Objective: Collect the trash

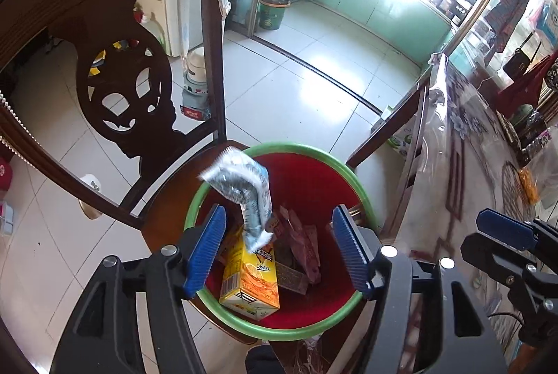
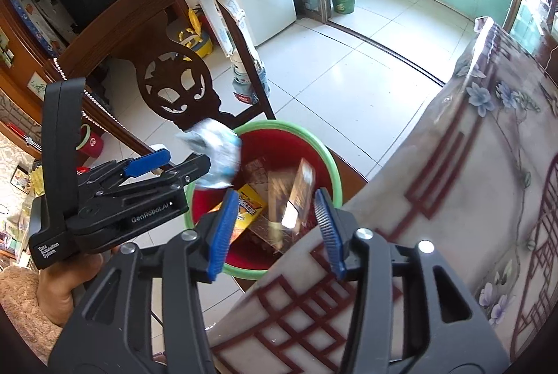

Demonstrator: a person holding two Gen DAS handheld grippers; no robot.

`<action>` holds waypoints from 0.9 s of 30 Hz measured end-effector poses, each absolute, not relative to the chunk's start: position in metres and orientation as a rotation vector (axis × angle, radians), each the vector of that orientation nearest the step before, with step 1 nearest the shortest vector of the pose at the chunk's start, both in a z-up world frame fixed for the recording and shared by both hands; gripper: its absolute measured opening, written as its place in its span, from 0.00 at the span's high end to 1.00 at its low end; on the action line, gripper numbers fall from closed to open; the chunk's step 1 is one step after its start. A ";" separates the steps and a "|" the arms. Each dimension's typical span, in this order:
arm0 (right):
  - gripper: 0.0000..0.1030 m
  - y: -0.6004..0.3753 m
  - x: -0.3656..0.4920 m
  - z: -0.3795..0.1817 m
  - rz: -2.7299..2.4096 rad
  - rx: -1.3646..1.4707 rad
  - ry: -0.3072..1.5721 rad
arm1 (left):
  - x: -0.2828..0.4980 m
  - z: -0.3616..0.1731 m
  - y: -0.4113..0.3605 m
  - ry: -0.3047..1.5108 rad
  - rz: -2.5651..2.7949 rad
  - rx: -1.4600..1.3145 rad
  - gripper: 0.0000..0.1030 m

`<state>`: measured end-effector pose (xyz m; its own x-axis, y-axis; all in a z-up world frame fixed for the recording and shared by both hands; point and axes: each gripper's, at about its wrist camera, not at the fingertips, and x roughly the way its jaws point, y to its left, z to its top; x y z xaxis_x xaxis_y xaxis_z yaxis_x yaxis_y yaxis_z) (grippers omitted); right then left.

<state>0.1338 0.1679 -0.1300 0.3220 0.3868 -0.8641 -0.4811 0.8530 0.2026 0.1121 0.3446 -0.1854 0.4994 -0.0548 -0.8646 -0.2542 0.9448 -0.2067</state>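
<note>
I've got both grippers over the red bin [image 1: 315, 185] on the chair seat [image 1: 167, 217] so stuff drops straight in. Left gripper [image 1: 279, 248] spread wide; the silver-blue wrapper [image 1: 244, 189] looks mid-fall, I think. Right gripper [image 2: 275, 231] spread, empty too.

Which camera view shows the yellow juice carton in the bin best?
The left wrist view: the yellow juice carton lies almost fully visible in the red bin, below the open left tongs. In the right wrist view, the right tongs' finger hides much of it.
</note>
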 end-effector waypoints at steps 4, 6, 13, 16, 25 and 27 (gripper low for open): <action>0.39 0.166 0.131 -0.128 0.561 -0.097 1.100 | 0.110 -0.185 0.344 1.048 0.122 -0.325 0.41; 0.38 0.162 0.128 -0.124 0.554 -0.084 1.090 | 0.108 -0.184 0.341 1.047 0.118 -0.328 0.41; 0.26 0.135 0.120 -0.111 0.491 -0.071 1.053 | 0.107 -0.170 0.313 1.032 0.066 -0.314 0.40; 0.21 0.109 0.113 -0.099 0.441 -0.061 1.018 | 0.106 -0.156 0.287 1.012 0.031 -0.286 0.40; 0.05 0.010 0.087 -0.055 0.292 -0.080 0.874 | 0.092 -0.102 0.195 0.897 -0.057 -0.266 0.22; 0.05 -0.013 0.078 -0.043 0.260 -0.099 0.827 | 0.086 -0.090 0.175 0.856 -0.072 -0.274 0.13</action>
